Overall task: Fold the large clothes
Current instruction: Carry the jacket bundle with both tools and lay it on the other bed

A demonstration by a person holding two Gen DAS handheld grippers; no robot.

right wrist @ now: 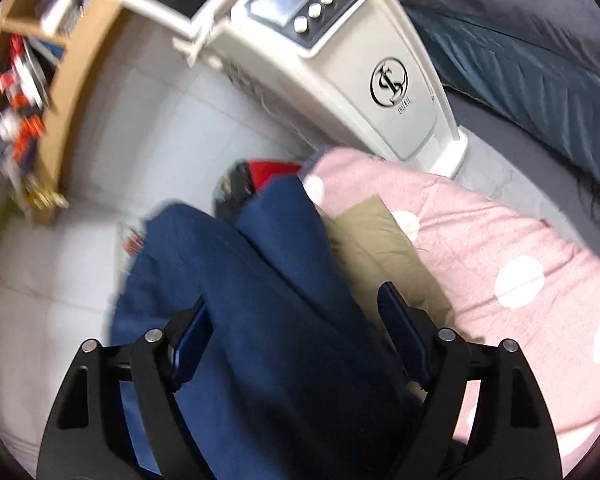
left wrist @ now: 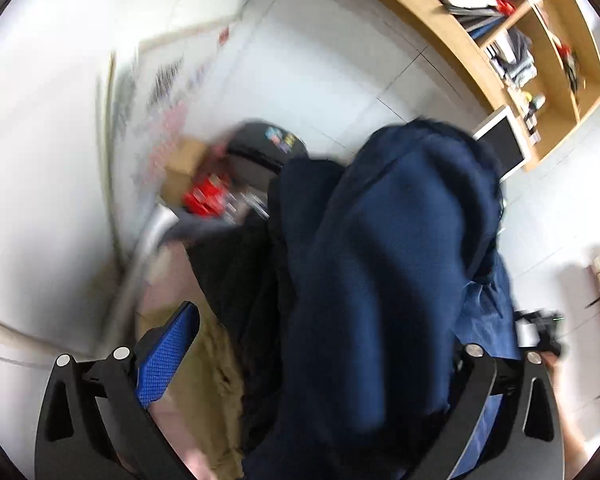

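Both grippers are sitting wide open around a navy garment (right wrist: 260,300): left gripper (left wrist: 312,360), right gripper (right wrist: 296,332). It's draping over a pink bed (right wrist: 480,240), pretty blurry.

Matt navy cloth garment (right wrist: 268,280)

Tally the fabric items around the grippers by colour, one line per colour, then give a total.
Navy blue garment: 1
Pink quilted bedcover with white dots: 1
Tan cloth: 1
Black garment: 1
Total: 4
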